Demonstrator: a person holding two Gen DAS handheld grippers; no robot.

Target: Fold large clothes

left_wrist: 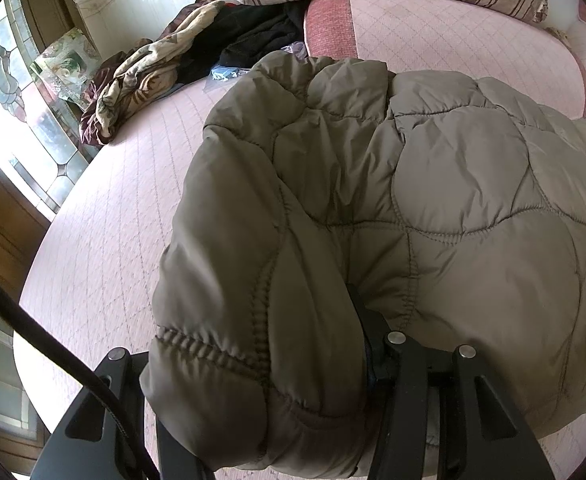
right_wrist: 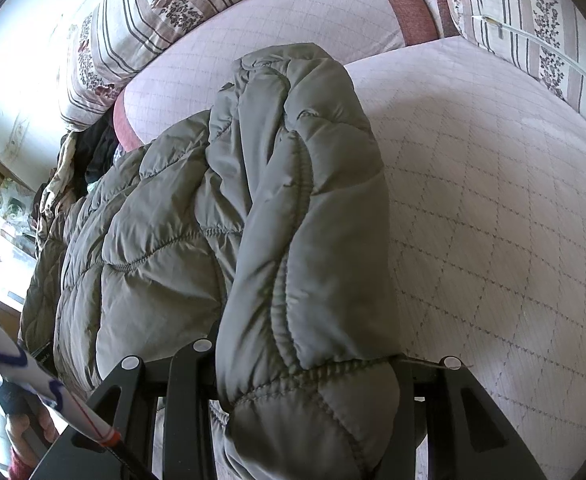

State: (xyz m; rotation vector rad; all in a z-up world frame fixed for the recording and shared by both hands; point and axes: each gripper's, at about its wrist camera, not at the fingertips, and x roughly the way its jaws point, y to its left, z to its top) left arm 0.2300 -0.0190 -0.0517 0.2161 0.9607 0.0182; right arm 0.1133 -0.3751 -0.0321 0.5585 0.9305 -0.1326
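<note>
Black jaws of the left gripper [left_wrist: 253,392] clamp the near hem of the olive quilted jacket [left_wrist: 413,200], while the right gripper [right_wrist: 309,392] clamps its folded right edge. It lies on the pink quilted bed [left_wrist: 113,240], leaving open mattress left and right. Loose clothes [left_wrist: 165,64] are heaped far left, striped pillows [right_wrist: 141,20] behind.

A puffy olive-grey quilted jacket [left_wrist: 433,200] lies bunched on the pink bed, its near edge lifted, one thick fold [right_wrist: 305,220] doubled over along its right side.
</note>
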